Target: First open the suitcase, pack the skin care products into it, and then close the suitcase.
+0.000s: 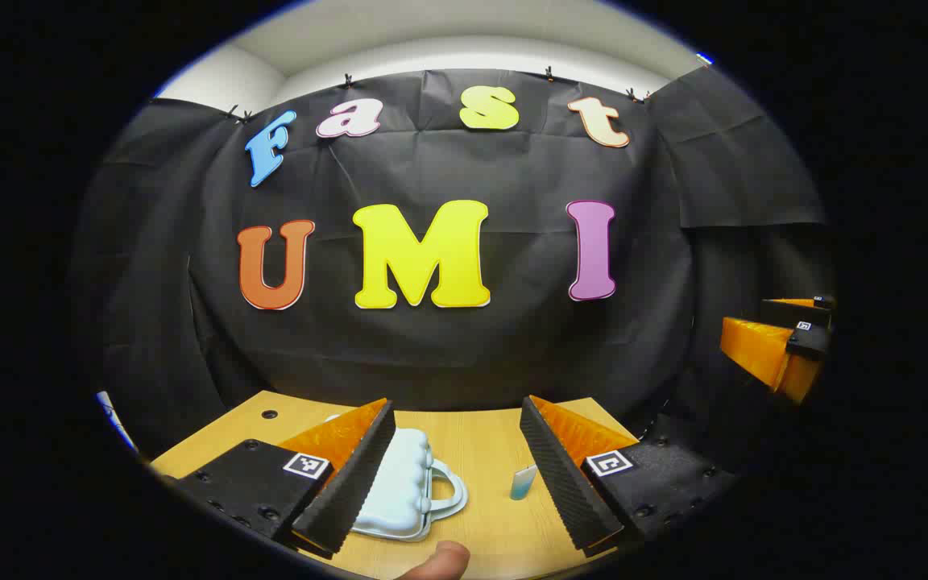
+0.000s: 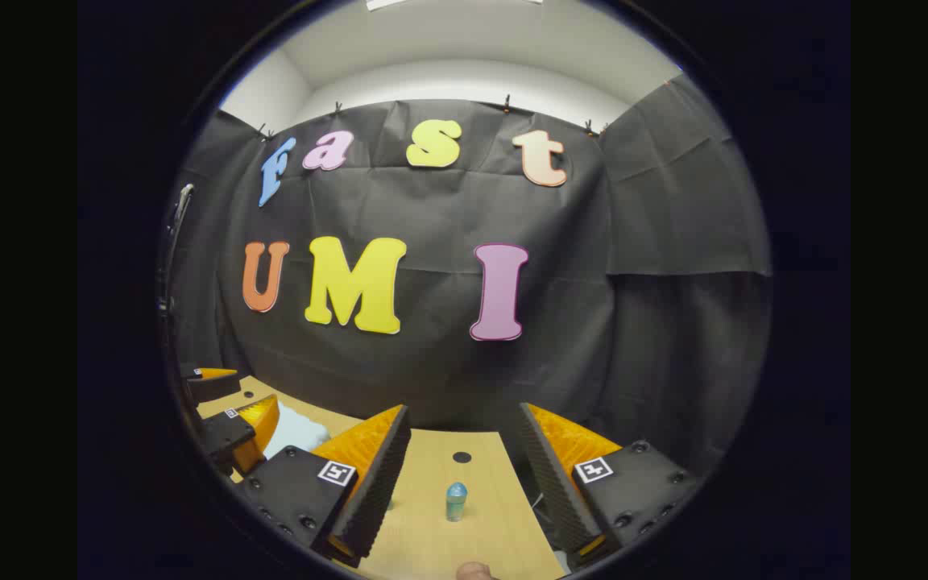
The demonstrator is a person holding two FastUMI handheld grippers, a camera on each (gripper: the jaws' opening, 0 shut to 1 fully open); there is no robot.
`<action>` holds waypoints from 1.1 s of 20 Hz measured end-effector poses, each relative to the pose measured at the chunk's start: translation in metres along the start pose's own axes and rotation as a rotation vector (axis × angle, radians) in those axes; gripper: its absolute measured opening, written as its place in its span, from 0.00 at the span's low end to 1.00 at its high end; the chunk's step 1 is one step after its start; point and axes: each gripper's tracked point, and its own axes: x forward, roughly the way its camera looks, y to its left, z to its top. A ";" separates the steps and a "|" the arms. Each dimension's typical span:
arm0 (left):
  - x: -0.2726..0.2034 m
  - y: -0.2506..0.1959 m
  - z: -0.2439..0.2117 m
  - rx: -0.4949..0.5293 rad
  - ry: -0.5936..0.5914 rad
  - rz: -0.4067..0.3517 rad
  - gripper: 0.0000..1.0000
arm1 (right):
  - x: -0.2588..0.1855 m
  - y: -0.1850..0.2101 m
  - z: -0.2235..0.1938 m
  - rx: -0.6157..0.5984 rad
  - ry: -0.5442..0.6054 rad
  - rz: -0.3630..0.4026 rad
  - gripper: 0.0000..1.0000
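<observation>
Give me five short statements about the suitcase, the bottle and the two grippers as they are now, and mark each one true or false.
1. The small pale blue hard-shell suitcase lies closed on the light wooden table. True.
2. The left gripper is shut on the suitcase handle. False: its fingers are spread, holding nothing.
3. The small blue skin care bottle stands upright on the table. True.
4. The right gripper is open, the bottle ahead between its fingers. True.
5. The bottle lies inside the suitcase. False: it stands on the table beside it.
</observation>
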 end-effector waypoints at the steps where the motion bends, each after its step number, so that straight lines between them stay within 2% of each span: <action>1: 0.002 -0.002 -0.001 -0.001 0.003 -0.003 0.99 | 0.003 0.000 0.003 -0.007 -0.005 0.004 0.80; 17: 0.020 -0.004 -0.014 -0.001 0.022 0.017 0.99 | 0.024 -0.003 -0.008 -0.023 0.018 0.022 0.80; 20: 0.031 0.005 -0.044 0.112 0.044 0.035 0.99 | 0.029 -0.014 -0.018 -0.042 0.036 -0.008 0.80; 22: 0.040 0.013 -0.080 0.254 0.059 0.055 1.00 | 0.032 -0.033 -0.022 -0.069 0.035 -0.051 0.79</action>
